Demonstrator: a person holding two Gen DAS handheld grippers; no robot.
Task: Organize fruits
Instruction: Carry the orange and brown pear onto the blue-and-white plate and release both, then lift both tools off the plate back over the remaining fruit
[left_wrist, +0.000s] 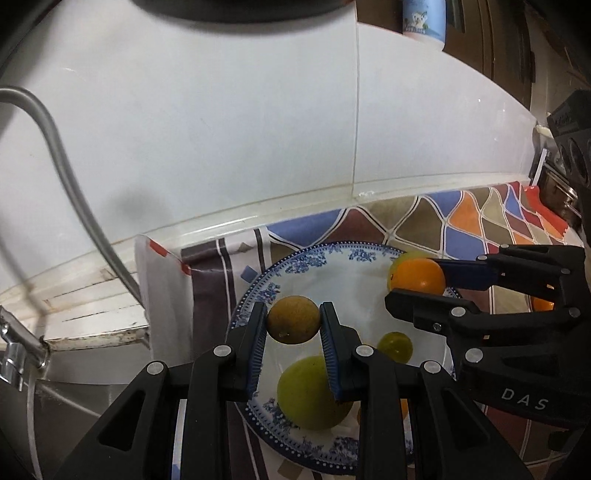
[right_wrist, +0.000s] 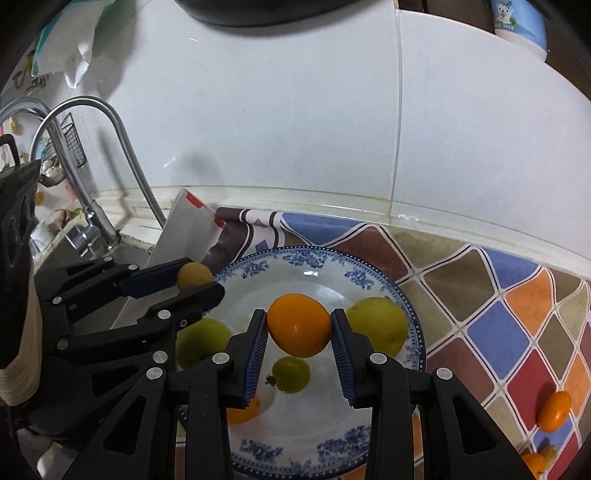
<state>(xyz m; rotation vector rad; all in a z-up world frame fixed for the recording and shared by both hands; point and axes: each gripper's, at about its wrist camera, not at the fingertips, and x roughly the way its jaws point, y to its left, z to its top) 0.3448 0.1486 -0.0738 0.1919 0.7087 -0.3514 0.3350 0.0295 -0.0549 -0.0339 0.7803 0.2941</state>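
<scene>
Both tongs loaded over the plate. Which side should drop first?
Right, probably. The right tongs hold the orange fruit over bare plate centre; the left tongs hold the brown fruit nearer the rim.

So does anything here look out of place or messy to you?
Mostly tidy. Some small orange fruits lie loose on the patterned cloth: one right of the blue-rimmed plate, more at the lower edge. The cloth's left corner curls up against the wall. Nothing looks spilled or broken.
</scene>
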